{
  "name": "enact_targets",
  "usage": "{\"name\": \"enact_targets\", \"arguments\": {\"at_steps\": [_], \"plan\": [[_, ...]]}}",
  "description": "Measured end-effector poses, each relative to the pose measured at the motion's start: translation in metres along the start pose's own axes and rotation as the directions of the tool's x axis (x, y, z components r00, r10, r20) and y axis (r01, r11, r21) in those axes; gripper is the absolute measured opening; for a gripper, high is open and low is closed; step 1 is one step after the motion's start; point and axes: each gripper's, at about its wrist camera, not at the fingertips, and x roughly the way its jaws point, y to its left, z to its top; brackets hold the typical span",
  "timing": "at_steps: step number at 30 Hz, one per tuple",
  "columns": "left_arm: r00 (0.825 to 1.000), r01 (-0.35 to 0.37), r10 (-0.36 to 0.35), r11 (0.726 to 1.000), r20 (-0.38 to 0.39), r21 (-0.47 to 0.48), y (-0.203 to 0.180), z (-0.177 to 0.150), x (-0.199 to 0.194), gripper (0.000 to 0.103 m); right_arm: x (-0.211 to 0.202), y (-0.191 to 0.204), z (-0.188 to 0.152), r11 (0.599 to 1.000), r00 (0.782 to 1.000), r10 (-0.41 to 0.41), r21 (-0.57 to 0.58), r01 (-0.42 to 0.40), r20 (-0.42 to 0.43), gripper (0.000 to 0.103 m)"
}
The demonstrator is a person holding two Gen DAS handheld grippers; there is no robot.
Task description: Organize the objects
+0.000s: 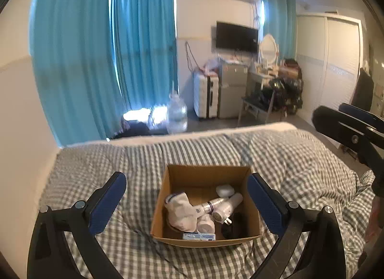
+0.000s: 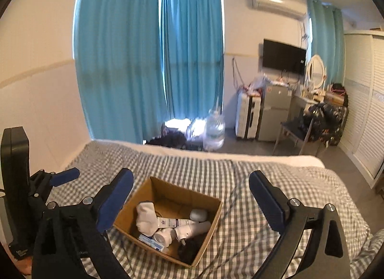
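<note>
While both tools hang above the bed, neither carries anything. Left hand-held gripper (image 1: 186,203): jaws spread wide, blue pads framing the cardboard box (image 1: 204,240) from above. Right hand-held gripper (image 2: 191,201): also spread wide, empty, box lying between and below its fingers, nearer the left one.

Box sits open-topped on the grey-checked duvet (image 1: 300,159), roughly mid-bed, no flaps showing. Contents, loosely heaped:
- white sock (image 1: 180,210), soft, bunched against the left wall
- white plug-in charger (image 1: 226,207), prongs toward the near wall, hard plastic
- small tube with printed label (image 2: 169,222), lying flat under the sock edge
- rounded white case (image 1: 225,190) near the far wall
- blue-and-white flat packet (image 1: 198,236) against the near wall
- a dark item in the near right corner; too shadowed to name, possibly a cable or pouch.

Handling judgement: everything looks light. Sock will squash and drape, so a pinch mid-bundle suits it. Charger and rounded case are smooth, likely slippery; close across the charger's straight barrel, not its prongs. Box itself is thin card on a soft duvet, so it should shift or tip if pushed; grip a side wall at the rim if it must move.

Beyond the bed: teal curtains (image 1: 96,51), water jug (image 1: 177,113) on the floor, suitcase (image 1: 206,96), wall TV (image 1: 236,37).
</note>
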Motion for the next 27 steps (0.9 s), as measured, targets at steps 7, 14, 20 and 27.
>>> {"name": "enact_targets", "arguments": {"at_steps": [7,14,20,27], "plan": [[0.994,-0.038,0.038,0.999,0.099,-0.004,0.005,0.008,-0.066,0.103,-0.069,-0.002,0.014,1.0,0.997,-0.011,0.023,0.009,0.077,0.101],[0.977,-0.126,0.125,0.992,0.175,-0.006,0.005,-0.015,-0.102,0.103,-0.112,0.002,-0.014,0.998,0.988,-0.065,0.022,0.062,0.142,0.102],[0.972,-0.136,0.136,0.991,0.19,-0.013,0.003,-0.043,-0.103,0.103,-0.106,0.003,-0.053,0.997,0.988,-0.074,-0.003,0.075,0.135,0.102],[0.967,-0.178,0.185,0.982,0.176,-0.056,-0.001,-0.087,-0.074,0.103,-0.081,-0.002,-0.105,0.992,0.983,-0.123,0.0,0.124,0.139,0.102]]}}
